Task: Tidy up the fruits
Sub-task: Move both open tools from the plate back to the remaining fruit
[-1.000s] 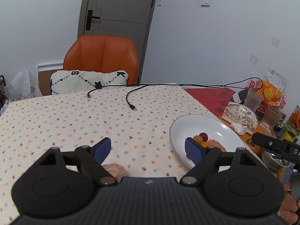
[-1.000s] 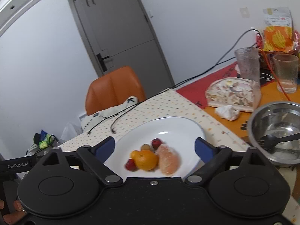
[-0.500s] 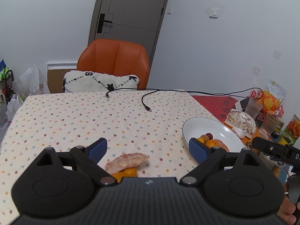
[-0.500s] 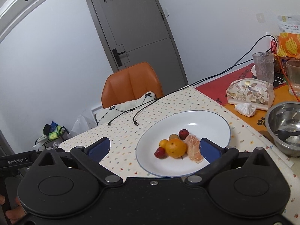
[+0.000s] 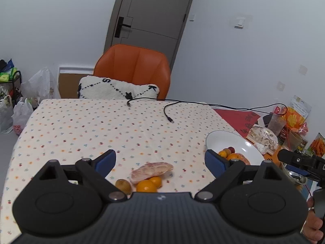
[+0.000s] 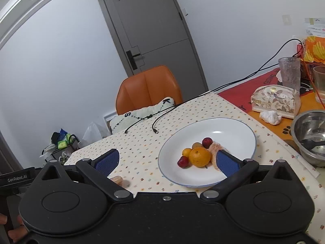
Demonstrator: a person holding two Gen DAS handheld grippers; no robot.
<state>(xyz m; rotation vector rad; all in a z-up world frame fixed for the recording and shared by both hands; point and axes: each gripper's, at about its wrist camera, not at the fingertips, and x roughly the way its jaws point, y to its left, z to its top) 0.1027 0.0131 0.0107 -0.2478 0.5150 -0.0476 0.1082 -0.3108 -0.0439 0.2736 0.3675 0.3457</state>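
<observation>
A white plate (image 6: 233, 126) on the dotted tablecloth holds an orange (image 6: 199, 156), a peeled citrus piece (image 6: 216, 149), two small red fruits and two small yellow ones. The same plate (image 5: 227, 140) shows at the right in the left wrist view. A peeled pomelo segment (image 5: 151, 169), two small oranges (image 5: 146, 186) and a kiwi (image 5: 122, 185) lie loose on the cloth, just ahead of my left gripper (image 5: 160, 161), which is open and empty. My right gripper (image 6: 166, 160) is open too, above the plate's near-left rim.
Two black cables (image 5: 168, 109) cross the table's far side. An orange chair (image 5: 134, 67) with a white cushion stands behind. A steel bowl (image 6: 310, 134), tissue box (image 6: 276, 101), glasses and snack bags crowd the right. A hand (image 5: 313, 229) holds the other gripper.
Both grippers have pulled back and up. The loose pomelo segment, oranges and kiwi have come into the left wrist view, and the plate looks smaller in both views.
</observation>
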